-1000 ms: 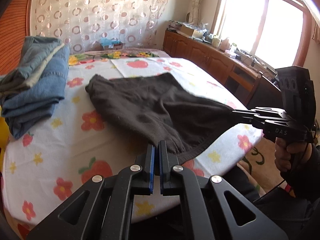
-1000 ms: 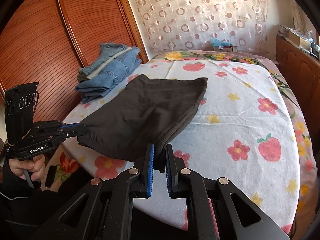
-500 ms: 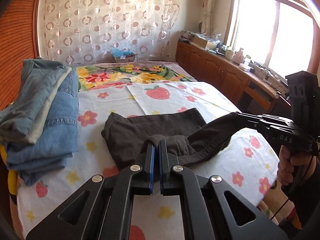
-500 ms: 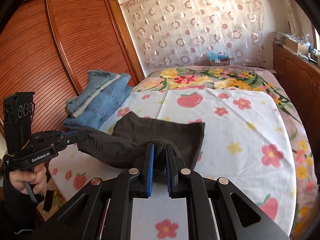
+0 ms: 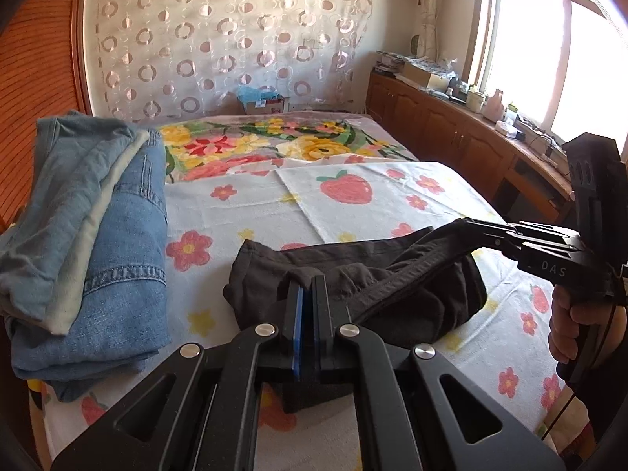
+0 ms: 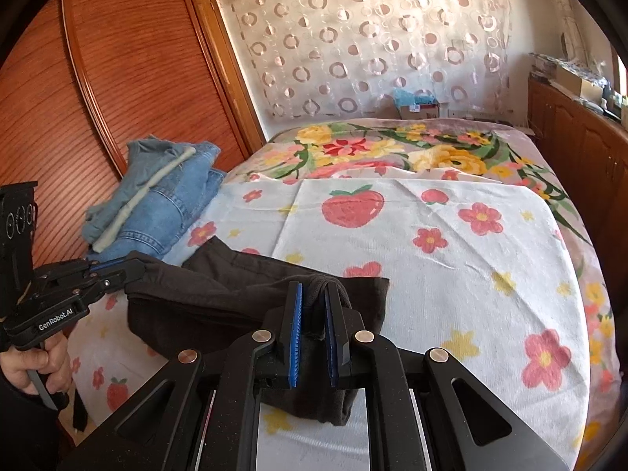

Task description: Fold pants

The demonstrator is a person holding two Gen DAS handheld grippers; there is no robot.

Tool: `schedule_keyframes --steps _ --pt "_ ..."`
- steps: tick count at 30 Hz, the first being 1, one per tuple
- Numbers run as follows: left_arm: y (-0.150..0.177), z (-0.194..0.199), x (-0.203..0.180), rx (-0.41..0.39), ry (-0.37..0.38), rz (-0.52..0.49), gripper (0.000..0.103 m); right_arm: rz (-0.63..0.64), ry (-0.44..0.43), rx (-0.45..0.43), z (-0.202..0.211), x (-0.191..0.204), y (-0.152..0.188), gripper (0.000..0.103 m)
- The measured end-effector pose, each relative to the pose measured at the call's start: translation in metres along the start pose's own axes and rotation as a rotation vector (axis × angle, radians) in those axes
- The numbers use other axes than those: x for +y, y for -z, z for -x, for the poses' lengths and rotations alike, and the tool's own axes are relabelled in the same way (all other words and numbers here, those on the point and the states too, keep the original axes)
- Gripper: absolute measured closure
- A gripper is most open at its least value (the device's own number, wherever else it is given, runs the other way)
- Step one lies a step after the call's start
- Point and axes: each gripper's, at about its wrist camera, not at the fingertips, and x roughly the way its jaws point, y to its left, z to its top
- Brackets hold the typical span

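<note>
Pants (image 5: 392,274) — pinched between both grippers

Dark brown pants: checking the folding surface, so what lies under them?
Under the dark brown pants shows the white strawberry-and-flower printed sheet; the patch directly beneath the fabric is hidden.

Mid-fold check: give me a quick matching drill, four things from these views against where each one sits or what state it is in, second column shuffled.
Things:
1. dark brown fabric pants
2. stack of folded blue denim jeans
3. small cardboard box with blue contents
4. left tool

Places or states:
A. at the far end of the bed, by the curtain
B. shut on a fold of dark cloth
C. piled beside the wooden wardrobe
D. bunched on the strawberry-print sheet, pinched at two spots

Pairs: 1-D, 2-C, 3-A, 4-B
</note>
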Motion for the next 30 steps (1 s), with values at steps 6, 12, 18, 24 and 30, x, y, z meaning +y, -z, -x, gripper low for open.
schedule_keyframes --steps 6,12,18,24,30 --pt "0.007 -0.011 0.003 0.044 -0.005 0.013 0.098 0.008 0.024 0.026 -0.010 0.004 -0.001 0.092" --pt "0.011 -0.007 0.003 0.034 -0.045 0.008 0.070 0.039 0.084 0.012 0.005 0.003 0.001 0.076" --pt "0.016 0.000 0.007 0.008 -0.028 0.023 0.021 0.052 0.092 0.017 0.019 0.001 0.020 0.063" --pt "0.034 0.000 0.008 0.024 -0.010 0.042 0.021 0.060 0.053 0.057 0.026 0.001 0.039 0.063" --pt "0.052 -0.003 0.009 0.068 -0.013 0.025 0.026 0.066 0.030 0.087 0.024 0.000 0.040 0.063"
